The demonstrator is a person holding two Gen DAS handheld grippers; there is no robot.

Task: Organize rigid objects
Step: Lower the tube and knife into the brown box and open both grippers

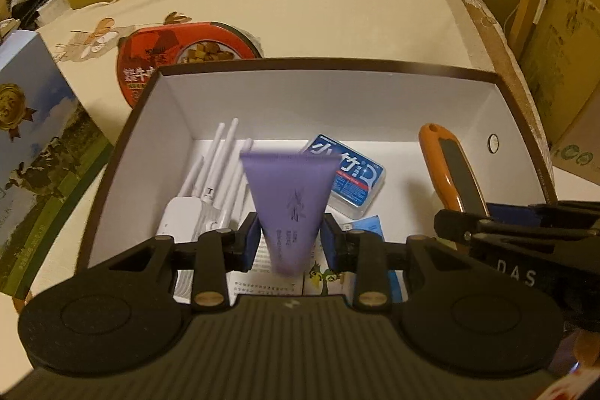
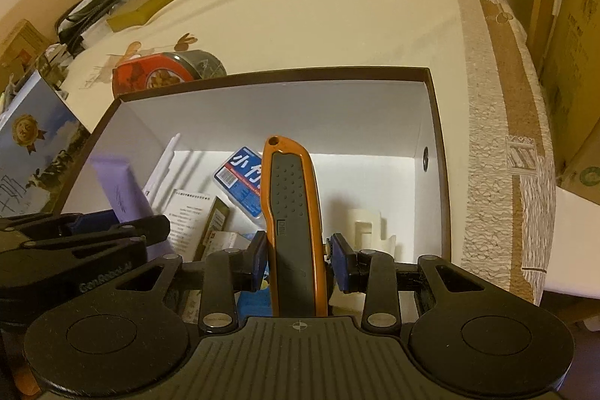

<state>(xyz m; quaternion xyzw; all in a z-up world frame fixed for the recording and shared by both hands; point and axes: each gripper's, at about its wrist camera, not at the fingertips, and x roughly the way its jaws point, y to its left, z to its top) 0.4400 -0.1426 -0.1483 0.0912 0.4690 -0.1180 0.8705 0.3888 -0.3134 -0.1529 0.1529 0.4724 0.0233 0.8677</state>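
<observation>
Over the open brown-rimmed cardboard box (image 1: 330, 64) with white inner walls, both grippers point steeply down; the left gripper (image 1: 290, 242) is clamped on a purple squeeze tube (image 1: 287, 197), its blue pads (image 1: 250, 242) pressing the tube's narrow end, the flat crimped end pointing away toward the far wall of the box; the right gripper (image 2: 298, 261) grips an orange and grey utility knife (image 2: 294, 212) upright between its pads, the knife's holed end pointing away from the camera; the two tools sit side by side, the left one at the left edge of the right wrist view; on the box floor lie a white device with several antennas (image 1: 210, 182) at the left, a blue and white dental floss case (image 1: 348, 175) near the middle, some printed paper packets (image 2: 191, 212) and a cream plastic piece (image 2: 365, 227) at the right; behind the box, on the patterned cream tablecloth (image 1: 318, 6), stands a red instant noodle bowl (image 1: 180, 51); a blue carton with a gold medal print (image 1: 33, 145) stands to the left of the box.
</observation>
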